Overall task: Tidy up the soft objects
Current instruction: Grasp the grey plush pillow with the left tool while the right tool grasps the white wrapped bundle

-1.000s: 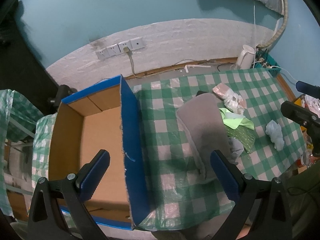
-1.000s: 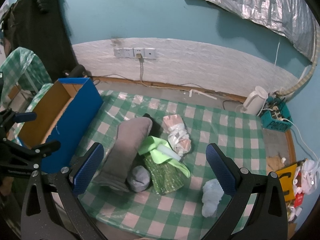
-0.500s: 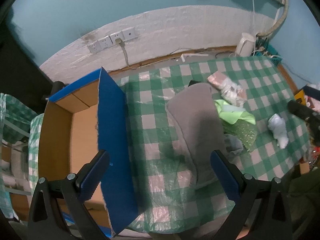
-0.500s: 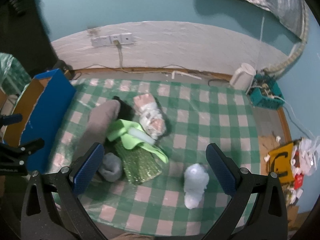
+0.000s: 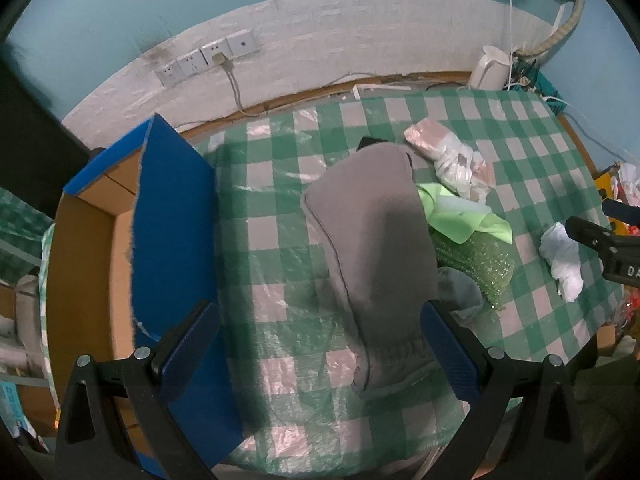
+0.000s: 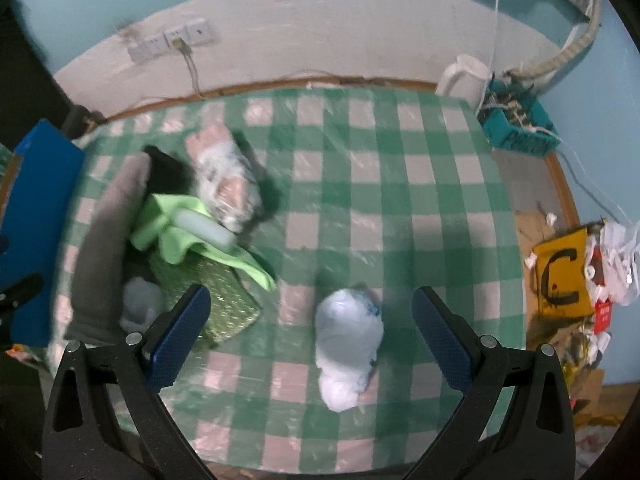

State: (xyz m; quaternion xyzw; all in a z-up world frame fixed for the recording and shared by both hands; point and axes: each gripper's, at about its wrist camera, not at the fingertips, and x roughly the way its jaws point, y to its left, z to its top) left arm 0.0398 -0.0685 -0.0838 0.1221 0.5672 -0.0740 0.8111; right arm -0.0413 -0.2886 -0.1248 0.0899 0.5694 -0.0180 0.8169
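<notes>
Both hand-held grippers, jaws wide and empty, have swung right: the right hand-held gripper [image 6: 310,334] now frames the white cloth [image 6: 347,346], the left hand-held gripper [image 5: 318,350] the grey cushion [image 5: 374,240], so picking seems imminent.

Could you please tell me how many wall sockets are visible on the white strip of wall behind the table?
4, side by side in one row: the wall sockets sit on the white wall above the table's far left. The third from the left has a cable plugged in. Others may lie out of frame.

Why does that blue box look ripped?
The blue box's near wall has a ragged, torn edge showing brown cardboard. On the checkered tablecloth, the soft things lie in a jumbled pile, the grey cushion askew.
</notes>
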